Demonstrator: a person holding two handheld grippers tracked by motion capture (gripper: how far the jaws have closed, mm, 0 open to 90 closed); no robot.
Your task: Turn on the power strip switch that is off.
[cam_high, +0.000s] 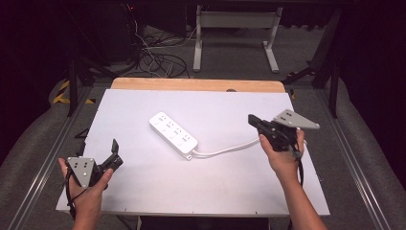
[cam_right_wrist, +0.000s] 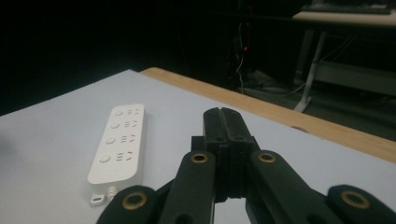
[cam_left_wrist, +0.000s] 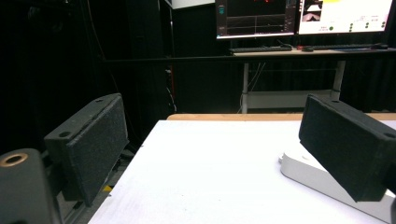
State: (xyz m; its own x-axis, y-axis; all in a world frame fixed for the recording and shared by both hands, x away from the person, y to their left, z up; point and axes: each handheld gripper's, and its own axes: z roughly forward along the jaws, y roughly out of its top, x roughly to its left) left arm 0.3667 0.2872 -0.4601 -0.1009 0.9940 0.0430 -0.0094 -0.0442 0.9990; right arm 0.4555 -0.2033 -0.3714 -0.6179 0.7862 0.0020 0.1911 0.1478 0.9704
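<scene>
A white power strip (cam_high: 173, 132) lies slantwise in the middle of the white table top (cam_high: 143, 191), and its white cable (cam_high: 225, 150) runs right toward my right hand. My right gripper (cam_high: 252, 119) hovers above the table to the right of the strip, jaws shut with nothing between them; in the right gripper view the closed jaws (cam_right_wrist: 223, 116) point past the power strip (cam_right_wrist: 119, 142). My left gripper (cam_high: 115, 149) rests at the table's front left, open and empty. In the left gripper view its pads (cam_left_wrist: 91, 144) stand wide apart, and an end of the power strip (cam_left_wrist: 322, 179) shows behind the right pad.
A wooden strip (cam_high: 196, 85) borders the table's far edge. Beyond it stand a white desk frame (cam_high: 234, 36) and loose cables (cam_high: 158, 60) on the floor. Metal rails (cam_high: 43, 158) run along both sides of the table. Monitors (cam_left_wrist: 299, 16) glow on the far desk.
</scene>
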